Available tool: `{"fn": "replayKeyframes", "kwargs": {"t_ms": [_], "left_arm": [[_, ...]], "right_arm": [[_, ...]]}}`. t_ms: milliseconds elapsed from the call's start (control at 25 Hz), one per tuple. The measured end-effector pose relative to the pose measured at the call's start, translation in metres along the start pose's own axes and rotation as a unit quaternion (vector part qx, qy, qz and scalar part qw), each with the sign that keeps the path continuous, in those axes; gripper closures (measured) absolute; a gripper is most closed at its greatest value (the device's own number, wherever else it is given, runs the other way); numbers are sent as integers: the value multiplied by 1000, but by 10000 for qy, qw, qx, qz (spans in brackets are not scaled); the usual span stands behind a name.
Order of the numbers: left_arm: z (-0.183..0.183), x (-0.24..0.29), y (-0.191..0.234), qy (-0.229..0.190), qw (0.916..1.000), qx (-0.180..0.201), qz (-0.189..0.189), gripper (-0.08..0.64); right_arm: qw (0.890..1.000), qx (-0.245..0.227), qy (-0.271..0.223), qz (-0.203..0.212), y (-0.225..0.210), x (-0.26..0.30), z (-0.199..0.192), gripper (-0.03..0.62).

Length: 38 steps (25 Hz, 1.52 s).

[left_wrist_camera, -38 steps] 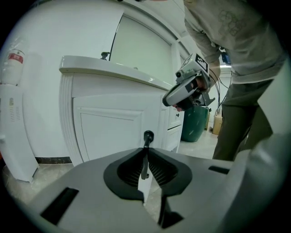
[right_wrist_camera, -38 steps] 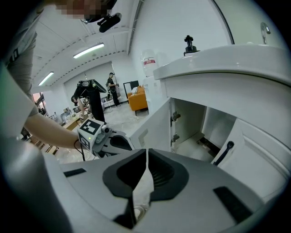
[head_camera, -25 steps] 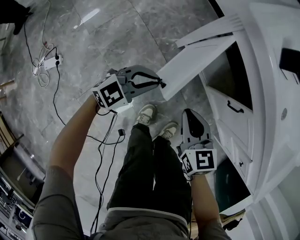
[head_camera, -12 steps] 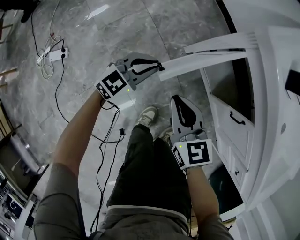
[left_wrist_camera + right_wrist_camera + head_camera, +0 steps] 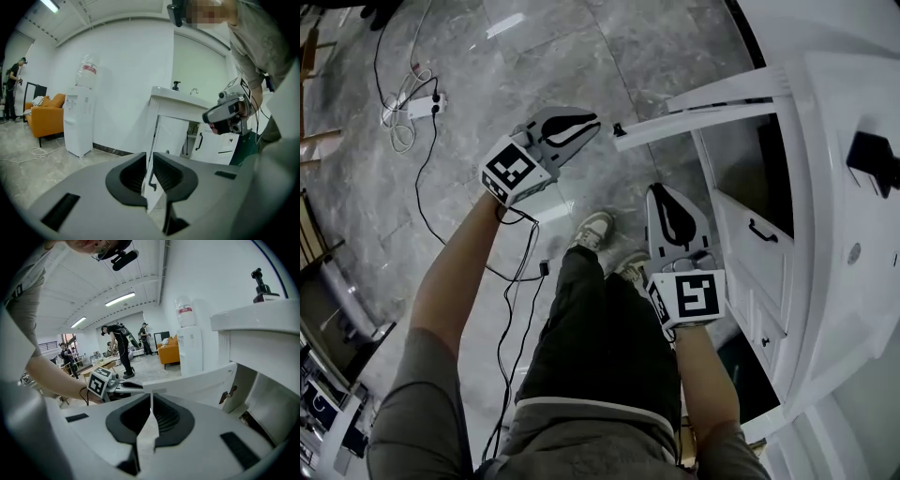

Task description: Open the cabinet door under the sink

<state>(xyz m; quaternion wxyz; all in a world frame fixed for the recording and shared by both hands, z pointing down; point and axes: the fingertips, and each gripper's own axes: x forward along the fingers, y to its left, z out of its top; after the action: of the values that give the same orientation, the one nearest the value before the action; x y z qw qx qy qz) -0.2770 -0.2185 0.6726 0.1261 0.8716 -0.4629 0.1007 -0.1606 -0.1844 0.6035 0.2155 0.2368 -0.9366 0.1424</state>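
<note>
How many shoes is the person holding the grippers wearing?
2. One pale sneaker sits near the head view's middle on the grey marble floor; the second pale sneaker is just below-right of it. None hidden.

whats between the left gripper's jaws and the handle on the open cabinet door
Nothing solid: the head view shows only grey marble floor in the short gap between the left gripper and the dark handle at the edge of the white cabinet door.

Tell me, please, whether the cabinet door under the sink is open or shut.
Open: the cabinet door stands swung out over the floor, and the dark cabinet interior shows.
</note>
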Motion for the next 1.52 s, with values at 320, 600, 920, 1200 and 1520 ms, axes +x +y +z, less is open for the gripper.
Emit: {"fn": "replayKeyframes", "kwargs": {"t_ms": [320,600,920,1200,1520], "left_arm": [[80,-36,-27,-308,9991,-299,21,512],[148,-56,-55,-546,9967,-582,161,525],[237,-67,-104,-749,9968,-254,126,531],[319,-87,-153,-943,9953,173,130,532],[387,-83,-216,-1099,9927,476,141,531]], "right_arm": [[9997,-110,-193,-89,15,-38,59,557],[9990,-158,-272,-304,26,-82,110,557],[9968,-228,-506,-573,20,-143,171,557],[9917,-425,-993,-693,32,-203,231,557],[9864,-830,-1153,-822,40,-278,262,557]]}}
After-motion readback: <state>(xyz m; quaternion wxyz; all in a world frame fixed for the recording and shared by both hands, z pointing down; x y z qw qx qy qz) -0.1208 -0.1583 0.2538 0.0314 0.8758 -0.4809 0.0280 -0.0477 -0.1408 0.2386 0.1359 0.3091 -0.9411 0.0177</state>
